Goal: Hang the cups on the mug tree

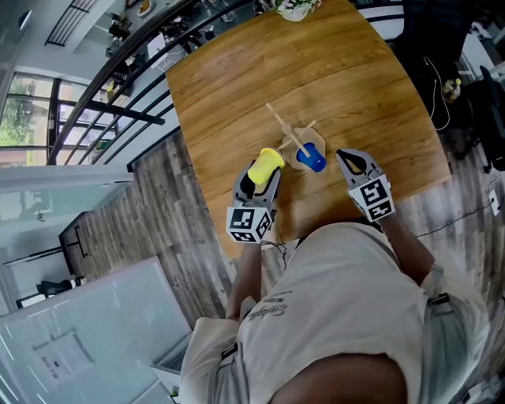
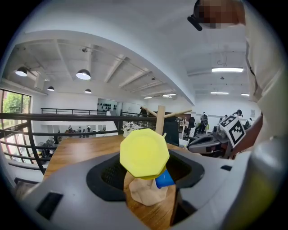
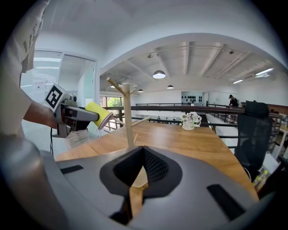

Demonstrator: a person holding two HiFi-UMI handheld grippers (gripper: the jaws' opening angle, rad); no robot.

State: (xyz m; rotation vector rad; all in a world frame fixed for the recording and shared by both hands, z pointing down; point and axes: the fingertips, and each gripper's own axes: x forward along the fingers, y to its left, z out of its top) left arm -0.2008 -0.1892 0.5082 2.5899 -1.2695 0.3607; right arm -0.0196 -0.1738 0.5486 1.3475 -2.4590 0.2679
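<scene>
Nearest, at the front edge of the surface [image 1: 237,87]: left gripper [image 1: 257,183] clamped on the yellow cup [image 1: 266,165], jaws pressing its sides, flat eight-sided bottom turned back toward the gripper, mouth pointing on at the mug tree [image 1: 290,132]. Lifted clear of the wood, just beside the tree, on no peg yet. On the other side, about level with it: right gripper [image 1: 349,162] with jaws pressed together and nothing between them, only the tree's pale base showing through the slit; near the tree but apart from it. Next out, the tree itself, upright on its base around the middle of the surface, thin pegs slanting up from the trunk, the upper ones bare. Low at its foot, over the base: blue cup [image 1: 311,158], seemingly hooked on a low peg, though no telling for sure whether hanging or merely resting on the base. Judged from that: perhaps one cup placed, one in hand and left to hang, so roughly halfway at best. Still to do, by the look of it: lining the yellow cup up with a free peg and letting go. As for contents: pale inside glimpsed at the yellow cup's mouth from the right gripper view, nothing seen in it, tipped sideways and so probably empty; blue cup's inside not readable. Farthest, at the far end of the surface: a vase of flowers [image 1: 296,8].
</scene>
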